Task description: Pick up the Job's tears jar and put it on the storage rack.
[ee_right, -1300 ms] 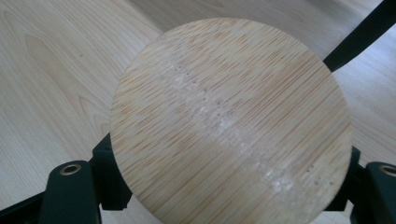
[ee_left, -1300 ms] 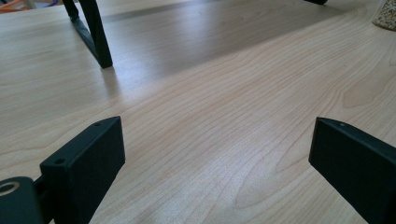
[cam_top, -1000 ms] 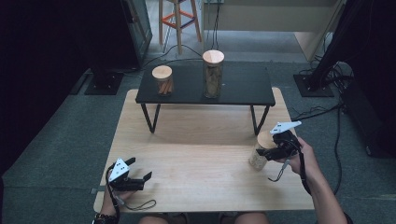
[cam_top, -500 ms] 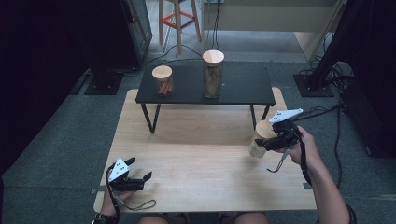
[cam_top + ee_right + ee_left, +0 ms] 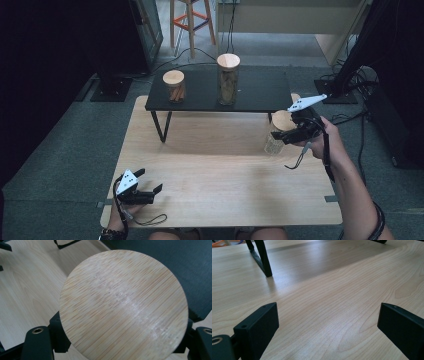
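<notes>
Now the right gripper clamps a glass jar with a round bamboo lid, lifted at the light wooden table's three o'clock edge, just before the low black shelf. At seven o'clock, the left gripper rests wide open; bare tabletop lies between them.

Even overhead light on the pale wooden bench; surroundings at left and far right fall into darkness. Soft shadow beneath the black shelf. High view slightly soft. Bamboo lid shows faint whitish glare; the close black fingers are slightly blurred.
</notes>
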A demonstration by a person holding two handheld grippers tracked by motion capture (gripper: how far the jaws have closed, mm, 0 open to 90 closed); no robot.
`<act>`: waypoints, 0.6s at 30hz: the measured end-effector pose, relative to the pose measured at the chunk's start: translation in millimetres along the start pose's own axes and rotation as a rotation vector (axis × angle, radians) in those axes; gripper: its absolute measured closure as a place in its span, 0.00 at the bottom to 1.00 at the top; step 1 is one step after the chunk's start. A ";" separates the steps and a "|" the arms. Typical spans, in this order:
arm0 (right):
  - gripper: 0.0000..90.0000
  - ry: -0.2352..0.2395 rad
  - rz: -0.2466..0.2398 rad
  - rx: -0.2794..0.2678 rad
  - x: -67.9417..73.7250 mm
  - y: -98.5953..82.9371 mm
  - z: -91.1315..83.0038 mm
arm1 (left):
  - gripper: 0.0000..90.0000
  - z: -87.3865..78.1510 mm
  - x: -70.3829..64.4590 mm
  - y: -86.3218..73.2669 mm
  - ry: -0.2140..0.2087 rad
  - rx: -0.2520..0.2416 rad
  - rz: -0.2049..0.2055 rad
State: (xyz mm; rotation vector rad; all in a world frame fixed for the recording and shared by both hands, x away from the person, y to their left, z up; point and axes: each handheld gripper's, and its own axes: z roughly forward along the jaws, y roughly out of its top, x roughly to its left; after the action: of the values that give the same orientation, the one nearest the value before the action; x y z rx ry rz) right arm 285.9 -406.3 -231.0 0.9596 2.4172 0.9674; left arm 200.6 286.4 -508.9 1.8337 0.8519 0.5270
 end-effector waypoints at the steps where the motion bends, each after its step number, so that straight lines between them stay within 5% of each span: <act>1: 0.28 0.001 -0.001 -0.002 -0.3 3.1 -1.4 | 0.04 0.0 0.1 0.0 0.000 0.000 0.000; 18: 0.28 0.003 -0.025 -0.004 -5.7 46.2 -16.4 | 0.04 0.1 1.0 -0.5 -0.002 -0.003 -0.006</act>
State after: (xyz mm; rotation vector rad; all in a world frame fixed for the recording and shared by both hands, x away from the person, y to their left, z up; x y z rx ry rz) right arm 302.1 -393.3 -186.3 0.9244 2.4231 0.9656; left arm 201.2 287.2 -509.3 1.8280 0.8546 0.5228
